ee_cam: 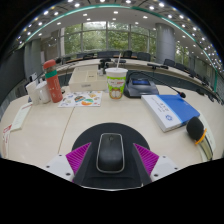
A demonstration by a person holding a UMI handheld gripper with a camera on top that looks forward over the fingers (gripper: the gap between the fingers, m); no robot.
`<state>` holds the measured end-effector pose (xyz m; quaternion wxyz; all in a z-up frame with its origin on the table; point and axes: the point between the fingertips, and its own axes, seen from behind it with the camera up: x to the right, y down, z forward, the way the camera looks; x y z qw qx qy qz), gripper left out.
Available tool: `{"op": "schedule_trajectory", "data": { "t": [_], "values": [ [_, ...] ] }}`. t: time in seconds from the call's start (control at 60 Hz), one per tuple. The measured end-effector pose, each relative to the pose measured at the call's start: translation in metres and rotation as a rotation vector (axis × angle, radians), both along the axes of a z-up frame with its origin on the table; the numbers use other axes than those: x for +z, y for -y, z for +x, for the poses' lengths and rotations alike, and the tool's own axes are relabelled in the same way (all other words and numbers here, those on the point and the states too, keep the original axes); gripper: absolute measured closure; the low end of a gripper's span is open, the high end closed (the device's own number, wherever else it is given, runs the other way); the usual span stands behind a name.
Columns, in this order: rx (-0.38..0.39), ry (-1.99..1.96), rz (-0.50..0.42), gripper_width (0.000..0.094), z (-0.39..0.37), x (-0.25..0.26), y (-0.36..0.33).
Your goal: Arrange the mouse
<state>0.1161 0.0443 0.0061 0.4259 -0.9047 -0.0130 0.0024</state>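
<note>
Gripper view: fingers of the gripper [110, 160] spread wide, purple pads [77, 158] at either side of a dark mouse [109, 152] — a gap on each side, no pressing seen. Mouse lying lengthwise between them on a black round mat [110, 172]. Beyond, on the pale table [50, 125]: a paper cup [117, 82] with green print, a blue book [168, 111], an orange-red bottle [52, 80] — well apart from the mouse.
</note>
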Motion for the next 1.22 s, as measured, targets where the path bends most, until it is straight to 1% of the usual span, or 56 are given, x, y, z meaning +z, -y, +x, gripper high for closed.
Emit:
{"op": "schedule_trajectory", "data": {
  "t": [0.067, 0.15, 0.233, 0.433, 0.583, 0.717, 0.867, 1.033, 1.217],
  "values": [
    [-0.001, 0.001, 0.009, 0.0071, -0.003, 0.014, 0.009],
    [-0.014, -0.003, 0.019, 0.0079, -0.007, 0.035, 0.029],
    [-0.018, 0.016, 0.051, 0.0076, -0.013, 0.065, 0.058],
    [-0.017, 0.026, 0.116, 0.0078, -0.035, 0.139, 0.158],
    [-0.013, 0.052, 0.137, 0.0081, -0.045, 0.176, 0.239],
    [-0.01, 0.065, 0.159, 0.0081, -0.051, 0.195, 0.294],
    [0.01, 0.09, 0.181, 0.0083, -0.056, 0.208, 0.331],
    [0.003, 0.089, 0.186, 0.0082, -0.059, 0.212, 0.349],
    [0.002, 0.104, 0.189, 0.0082, -0.059, 0.213, 0.354]
  ]
}}
